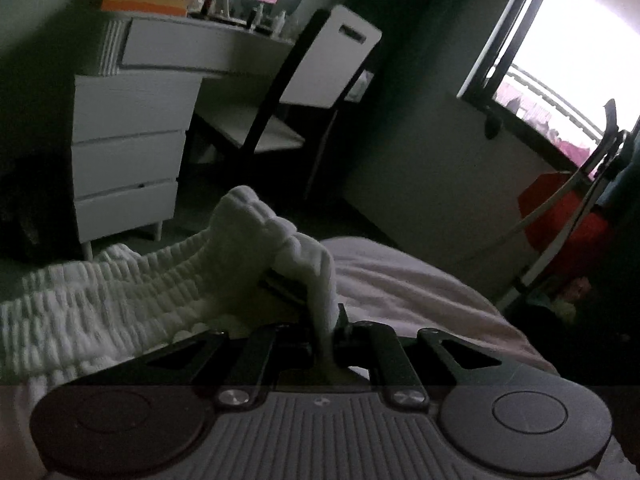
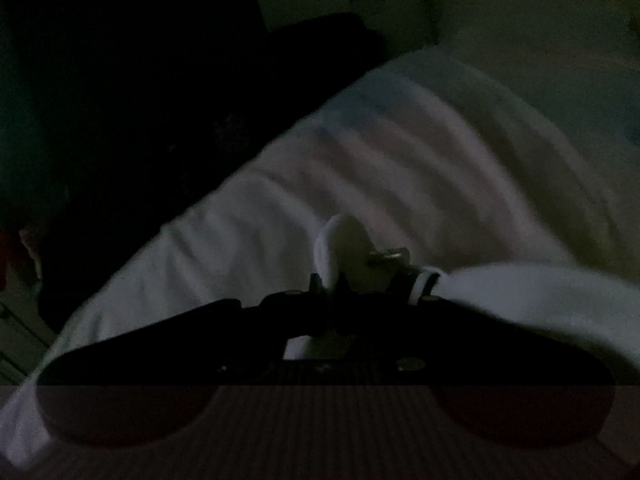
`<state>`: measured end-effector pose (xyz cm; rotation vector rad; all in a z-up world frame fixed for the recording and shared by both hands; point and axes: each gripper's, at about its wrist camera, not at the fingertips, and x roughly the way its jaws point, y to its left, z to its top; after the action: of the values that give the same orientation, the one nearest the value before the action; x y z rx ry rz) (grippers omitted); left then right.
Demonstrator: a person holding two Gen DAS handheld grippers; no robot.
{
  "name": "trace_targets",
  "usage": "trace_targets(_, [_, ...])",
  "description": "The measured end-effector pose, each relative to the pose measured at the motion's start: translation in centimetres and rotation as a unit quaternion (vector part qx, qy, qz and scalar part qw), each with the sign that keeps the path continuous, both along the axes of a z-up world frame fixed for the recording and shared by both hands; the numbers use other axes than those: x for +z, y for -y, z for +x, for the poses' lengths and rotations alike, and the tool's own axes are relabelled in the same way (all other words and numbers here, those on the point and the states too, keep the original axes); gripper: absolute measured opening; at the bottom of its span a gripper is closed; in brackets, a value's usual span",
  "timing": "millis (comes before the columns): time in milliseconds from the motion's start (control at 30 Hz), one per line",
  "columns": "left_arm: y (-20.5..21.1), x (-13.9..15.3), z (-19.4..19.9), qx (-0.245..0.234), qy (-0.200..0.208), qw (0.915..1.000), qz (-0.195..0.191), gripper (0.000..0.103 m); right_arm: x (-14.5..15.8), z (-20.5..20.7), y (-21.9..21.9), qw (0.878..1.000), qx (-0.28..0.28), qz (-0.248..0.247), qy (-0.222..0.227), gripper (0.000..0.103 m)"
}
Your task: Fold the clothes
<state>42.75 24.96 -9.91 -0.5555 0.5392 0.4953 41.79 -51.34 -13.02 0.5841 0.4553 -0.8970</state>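
A white ribbed garment lies on the pale bed sheet and stretches off to the left in the left wrist view. My left gripper is shut on a bunched edge of it, and the cloth humps up over the fingers. In the dim right wrist view my right gripper is shut on another white fold of the garment, which trails off to the right over the sheet. The fingertips of both grippers are mostly hidden by cloth.
A white chest of drawers and desk stand beyond the bed's far edge, with a black-and-white chair beside them. A window is at the right, with a red object and a stand below it. The right wrist view is dark to the left of the bed.
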Motion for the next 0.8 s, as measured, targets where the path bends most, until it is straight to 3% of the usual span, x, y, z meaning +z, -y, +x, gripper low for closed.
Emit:
trace_targets(133, [-0.6, 0.0, 0.1, -0.012, -0.009, 0.9999, -0.009, 0.017, 0.2, -0.9, 0.1, 0.999, 0.033, 0.019, 0.004, 0.02])
trace_targets(200, [-1.0, 0.4, -1.0, -0.009, -0.008, 0.9999, -0.01, 0.023, 0.8, -2.3, 0.7, 0.996, 0.066, 0.054, 0.038, 0.042])
trace_targets(233, [-1.2, 0.8, -1.7, -0.007, -0.007, 0.9999, -0.01, 0.046, 1.2, -3.3, 0.9, 0.993, 0.079, 0.067, 0.056, 0.05])
trace_targets(267, [-1.4, 1.1, -2.6, -0.008, -0.001, 0.9999, -0.012, 0.061, 1.6, -4.6, 0.9, 0.99, 0.094, 0.077, 0.073, 0.063])
trace_targets(433, [-2.5, 2.4, -8.4, -0.049, 0.042, 0.9973, -0.035, 0.076, 4.0, -12.8, -0.2, 0.968, 0.161, 0.11, 0.159, 0.066])
trace_targets(533, [-3.0, 2.5, -12.9, -0.046, 0.057, 0.9956, -0.058, 0.081, 4.7, -18.1, -0.7, 0.954, 0.174, 0.131, 0.208, 0.068])
trace_targets(567, [-3.3, 2.3, -14.3, -0.043, 0.06, 0.9949, -0.07, 0.081, 4.9, -20.0, -0.8, 0.948, 0.176, 0.139, 0.224, 0.076])
trace_targets(600, [-3.6, 2.1, -15.6, -0.038, 0.06, 0.9942, -0.081, 0.081, 4.7, -21.6, -0.8, 0.949, 0.167, 0.146, 0.223, 0.083])
trace_targets(800, [-4.3, -0.6, -21.5, -0.001, 0.059, 0.9852, -0.161, 0.082, 1.2, -29.2, 1.3, 0.944, 0.124, 0.231, 0.2, 0.083])
